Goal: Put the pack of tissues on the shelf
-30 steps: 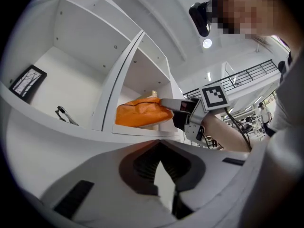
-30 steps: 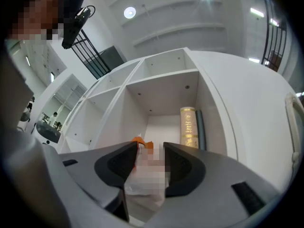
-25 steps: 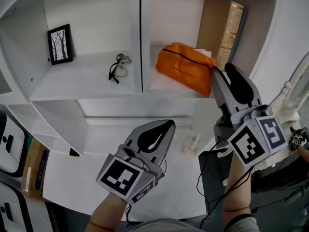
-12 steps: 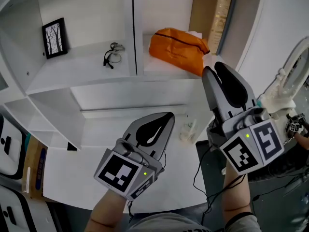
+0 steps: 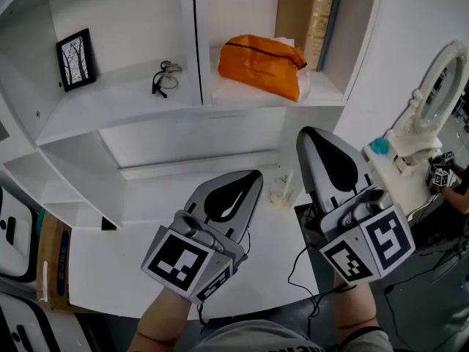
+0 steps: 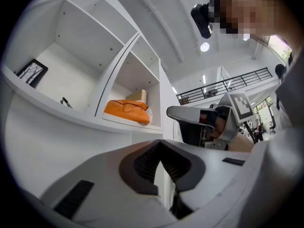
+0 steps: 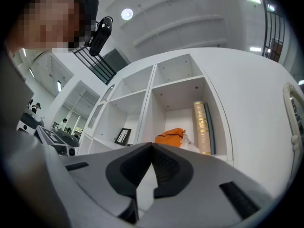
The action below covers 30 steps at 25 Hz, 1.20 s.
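The orange pack of tissues [image 5: 260, 66] lies in the right compartment of the white shelf [image 5: 220, 97], beside an upright book, free of both grippers. It also shows in the left gripper view as an orange pack [image 6: 127, 110] and in the right gripper view [image 7: 171, 137]. My right gripper [image 5: 306, 134] hangs below and in front of that compartment; its jaws have just been closing, with nothing between them, and stand shut. My left gripper [image 5: 254, 175] is shut and empty over the table. Each gripper's own view shows its jaws meeting at the tip [image 6: 160, 144] [image 7: 152, 146].
A small framed picture [image 5: 75, 59] and a pair of glasses [image 5: 165, 75] sit in the left compartment. A tan book [image 5: 319, 9] stands at the right wall. A small clear item [image 5: 281, 189] rests on the white table [image 5: 110, 262]. A white ring-shaped stand [image 5: 432, 94] is at the right.
The right gripper has drawn back and down from the shelf, away from the tissue pack, and its jaws have closed. The left gripper shifted slightly. The pack stays on the shelf.
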### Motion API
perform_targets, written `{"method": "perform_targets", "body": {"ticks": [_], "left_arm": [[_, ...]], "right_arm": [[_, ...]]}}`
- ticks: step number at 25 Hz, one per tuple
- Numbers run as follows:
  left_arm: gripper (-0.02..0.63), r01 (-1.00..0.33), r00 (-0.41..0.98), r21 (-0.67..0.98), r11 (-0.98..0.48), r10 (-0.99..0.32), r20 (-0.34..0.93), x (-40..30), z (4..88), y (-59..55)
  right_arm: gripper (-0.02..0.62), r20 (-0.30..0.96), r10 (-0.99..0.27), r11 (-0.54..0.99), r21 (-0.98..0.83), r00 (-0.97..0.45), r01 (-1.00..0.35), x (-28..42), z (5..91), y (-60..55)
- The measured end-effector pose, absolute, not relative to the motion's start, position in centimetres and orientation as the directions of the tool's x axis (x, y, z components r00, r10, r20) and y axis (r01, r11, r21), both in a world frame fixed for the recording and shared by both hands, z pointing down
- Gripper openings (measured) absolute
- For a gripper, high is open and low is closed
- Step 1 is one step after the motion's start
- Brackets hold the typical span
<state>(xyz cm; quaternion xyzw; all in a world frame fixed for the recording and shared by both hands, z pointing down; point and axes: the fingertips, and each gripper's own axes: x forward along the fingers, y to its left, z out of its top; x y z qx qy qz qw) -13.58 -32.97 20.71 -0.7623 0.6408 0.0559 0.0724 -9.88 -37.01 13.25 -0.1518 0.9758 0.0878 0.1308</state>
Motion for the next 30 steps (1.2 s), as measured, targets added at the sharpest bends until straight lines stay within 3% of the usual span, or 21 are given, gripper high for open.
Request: {"method": "perform_targets", "body": {"ticks": [30], "left_arm": [[0.04, -0.933, 0.36, -0.061, -0.355, -0.919, -0.161, -9.7, 22.1, -29.6]], "right_arm": [[-0.006, -0.195, -0.391, 0.912, 0.052, -0.9, -0.407, -6.4, 20.6, -30.4]]}}
